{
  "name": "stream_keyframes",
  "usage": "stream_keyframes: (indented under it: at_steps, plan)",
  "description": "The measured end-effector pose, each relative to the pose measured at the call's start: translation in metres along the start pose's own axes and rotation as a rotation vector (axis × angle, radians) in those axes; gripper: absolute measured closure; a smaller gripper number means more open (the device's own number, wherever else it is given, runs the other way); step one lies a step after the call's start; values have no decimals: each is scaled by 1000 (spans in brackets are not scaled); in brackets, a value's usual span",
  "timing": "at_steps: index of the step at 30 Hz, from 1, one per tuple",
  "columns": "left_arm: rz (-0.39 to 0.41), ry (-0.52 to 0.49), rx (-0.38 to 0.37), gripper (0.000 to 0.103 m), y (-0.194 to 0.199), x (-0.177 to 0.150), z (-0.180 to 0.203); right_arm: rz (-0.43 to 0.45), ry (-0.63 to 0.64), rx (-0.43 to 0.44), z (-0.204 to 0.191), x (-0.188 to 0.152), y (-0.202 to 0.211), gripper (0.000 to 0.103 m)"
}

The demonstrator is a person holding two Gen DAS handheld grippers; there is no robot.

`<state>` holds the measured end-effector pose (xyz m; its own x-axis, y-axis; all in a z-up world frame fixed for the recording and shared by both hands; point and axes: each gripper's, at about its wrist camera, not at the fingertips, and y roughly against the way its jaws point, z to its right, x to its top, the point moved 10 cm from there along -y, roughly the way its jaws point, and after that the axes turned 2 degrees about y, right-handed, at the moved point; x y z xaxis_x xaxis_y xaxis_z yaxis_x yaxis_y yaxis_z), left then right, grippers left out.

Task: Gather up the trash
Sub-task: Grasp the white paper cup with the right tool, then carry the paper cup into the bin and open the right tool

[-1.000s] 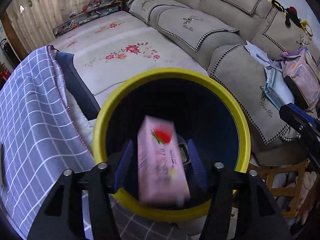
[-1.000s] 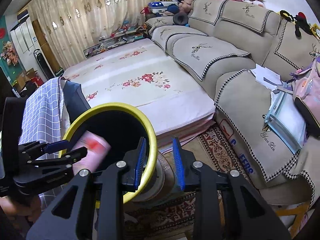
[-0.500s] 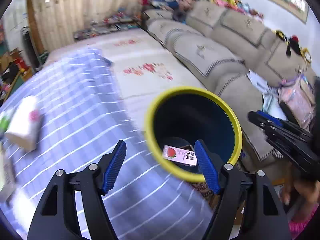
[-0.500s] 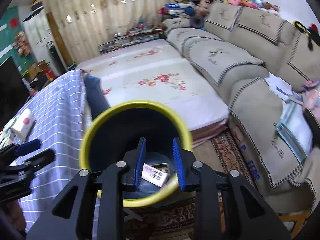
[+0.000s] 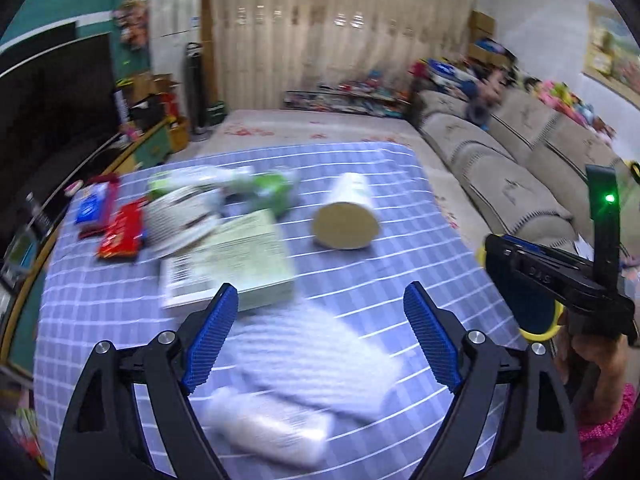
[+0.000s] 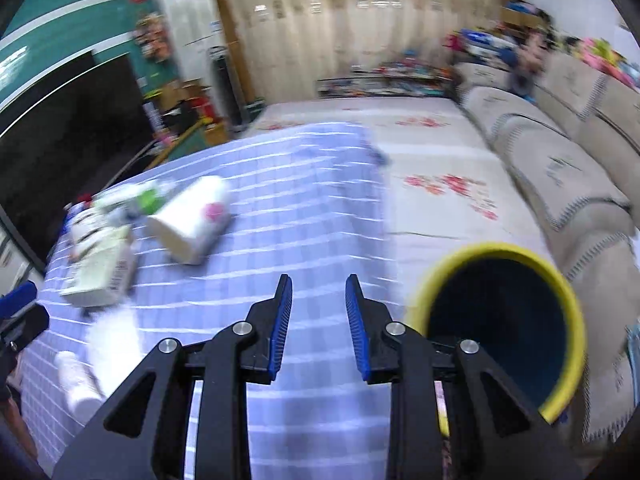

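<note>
My left gripper (image 5: 320, 332) is open wide and empty above the blue checked table (image 5: 360, 280). Just beyond it lie a pale green carton (image 5: 228, 256), a white wrapper (image 5: 320, 360) and a small white bottle (image 5: 272, 428). A paper cup (image 5: 348, 216) lies on its side at mid table; it also shows in the right wrist view (image 6: 192, 220). My right gripper (image 6: 318, 320) is partly open and empty over the table's right edge. The yellow-rimmed dark bin (image 6: 504, 320) stands just right of it.
Red and blue snack packets (image 5: 116, 224) and green-and-white packaging (image 5: 224, 184) lie at the table's far left. A floral mattress (image 6: 432, 168) and a beige sofa (image 6: 568, 152) are to the right. A dark TV cabinet (image 5: 52, 120) is to the left.
The pink carton dropped from my left gripper into the bin. Both grippers then swung left from the bin to the table; the left one opened wider.
</note>
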<state>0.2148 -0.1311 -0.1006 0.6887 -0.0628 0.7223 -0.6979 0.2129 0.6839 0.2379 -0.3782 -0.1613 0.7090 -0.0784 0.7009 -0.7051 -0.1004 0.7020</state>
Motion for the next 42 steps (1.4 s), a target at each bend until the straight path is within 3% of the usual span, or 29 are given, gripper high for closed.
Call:
stream_keyframes:
  at_steps: [7,14,24,25,27,29,38,42]
  plan:
    - [11,70,40,17,18,-17,-56,-6,80,85,-86,14,-37,76]
    - [5,116,39,15,19,-25,-75,-42,93,17,-103,24,-79,76]
    - [-1,133,22,15,16,-31,-81,-39,79,-42,-95,30,-103,76]
    - [-2,133,20,15,16,-30,-79,-37,76,-48,-92,31,-104,78]
    - [-3,129,18,15,17,-30,-76,-35,66,-54,-89,32,-106,96]
    - [0,126,18,14,18,-30,-74,-29,47,-50,-85,34,-104,98]
    - [6,107,14,14,23,-30,-63,50,-9,-16,-66,47,-55,99]
    - [6,95,3,14,26,-32,-56,60,-44,-27,-38,37,-27,99]
